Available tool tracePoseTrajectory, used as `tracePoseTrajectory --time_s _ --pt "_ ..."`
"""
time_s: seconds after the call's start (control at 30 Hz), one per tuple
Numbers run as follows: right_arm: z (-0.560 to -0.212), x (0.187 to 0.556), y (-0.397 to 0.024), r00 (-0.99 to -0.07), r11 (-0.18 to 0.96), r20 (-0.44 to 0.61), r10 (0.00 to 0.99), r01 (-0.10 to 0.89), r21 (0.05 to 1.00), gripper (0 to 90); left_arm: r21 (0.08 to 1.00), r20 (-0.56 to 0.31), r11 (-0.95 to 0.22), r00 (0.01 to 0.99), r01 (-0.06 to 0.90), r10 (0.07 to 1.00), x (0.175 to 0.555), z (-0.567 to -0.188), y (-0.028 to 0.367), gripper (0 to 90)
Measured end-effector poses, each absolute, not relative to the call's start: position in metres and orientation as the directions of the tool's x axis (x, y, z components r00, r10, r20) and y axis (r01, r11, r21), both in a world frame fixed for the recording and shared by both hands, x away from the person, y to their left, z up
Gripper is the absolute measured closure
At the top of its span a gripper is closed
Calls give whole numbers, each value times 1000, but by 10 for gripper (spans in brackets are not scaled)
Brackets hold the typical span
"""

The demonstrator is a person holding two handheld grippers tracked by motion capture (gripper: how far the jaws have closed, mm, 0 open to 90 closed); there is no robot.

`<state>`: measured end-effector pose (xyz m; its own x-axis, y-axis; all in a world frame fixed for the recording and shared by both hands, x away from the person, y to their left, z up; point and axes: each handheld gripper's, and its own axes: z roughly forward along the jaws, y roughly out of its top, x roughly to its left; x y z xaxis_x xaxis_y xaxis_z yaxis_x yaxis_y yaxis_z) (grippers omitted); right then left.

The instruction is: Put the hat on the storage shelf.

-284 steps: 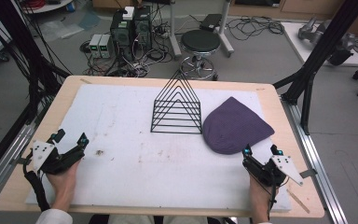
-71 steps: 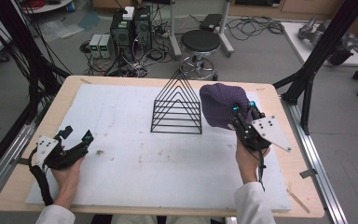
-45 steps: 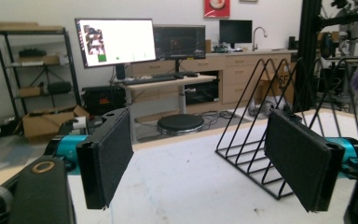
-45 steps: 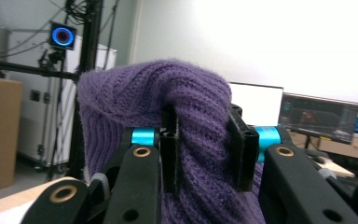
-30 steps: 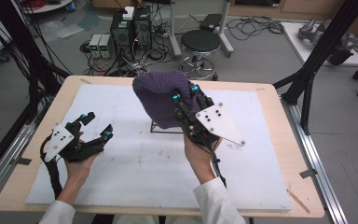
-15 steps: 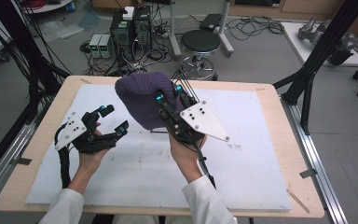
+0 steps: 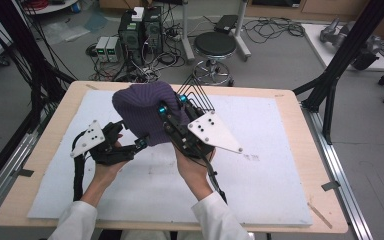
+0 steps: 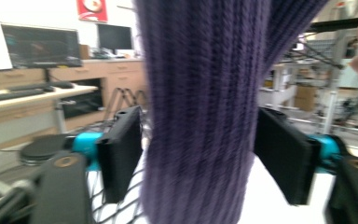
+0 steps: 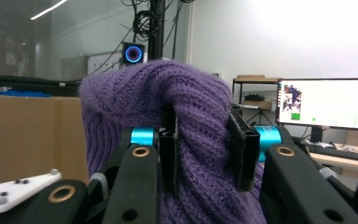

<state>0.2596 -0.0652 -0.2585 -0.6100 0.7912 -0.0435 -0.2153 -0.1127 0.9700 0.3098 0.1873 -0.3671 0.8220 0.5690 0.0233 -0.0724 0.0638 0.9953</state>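
Hanging from the clamping right gripper point(image 7: 171, 104), purple beanie point(image 7: 145, 110) dangles between closing, untouching left gripper point(image 7: 136, 145) jaws.

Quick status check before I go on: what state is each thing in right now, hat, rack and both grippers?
Purple knit hat: lifted off the table, hanging bunched.
Right gripper: jaws shut on a fold of the hat.
Left gripper: jaws have just been closing, hat hanging between them, gaps visible on both sides, not yet pinched.
Black wire rack: upright on the table, partly hidden behind the hat.

matt ribbed purple knit hat point(image 7: 145, 112), black wire rack point(image 7: 198, 93), pale wooden table point(image 7: 300, 107)
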Motion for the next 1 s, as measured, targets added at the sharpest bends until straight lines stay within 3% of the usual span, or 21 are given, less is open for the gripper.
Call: tracePoseTrajectory --time_s 0.03,0.07,0.1,0.13,0.2,0.43,0.7,1.0 --pt "-259 258 -64 -613 -104 -52 789 -216 971 699 996 24 57 828 -67 560 311 -368 186 494" --pt "-259 258 -64 -613 -104 -52 789 -216 971 699 997 31 48 833 -68 552 311 -368 184 494" --pt "-259 258 -65 -612 -96 -61 789 -221 971 699 997 41 37 831 -74 555 312 -369 183 583" --pt "-258 256 -67 -597 -69 -89 797 -237 969 699 997 45 30 831 -74 555 312 -369 182 761" --pt "-258 257 -73 -583 -56 -102 806 -246 968 700 998 35 27 821 -61 570 314 -369 183 801" --pt "-262 260 -99 -472 -5 -120 873 -255 967 724 998 20 32 787 -51 617 324 -370 186 818" --pt "-262 272 -112 -448 -28 -84 890 -239 971 729 999 14 30 790 -40 613 334 -365 173 819" --pt "-242 297 -132 -426 -62 -40 904 -223 973 730 998 38 14 795 -58 605 355 -333 156 818"
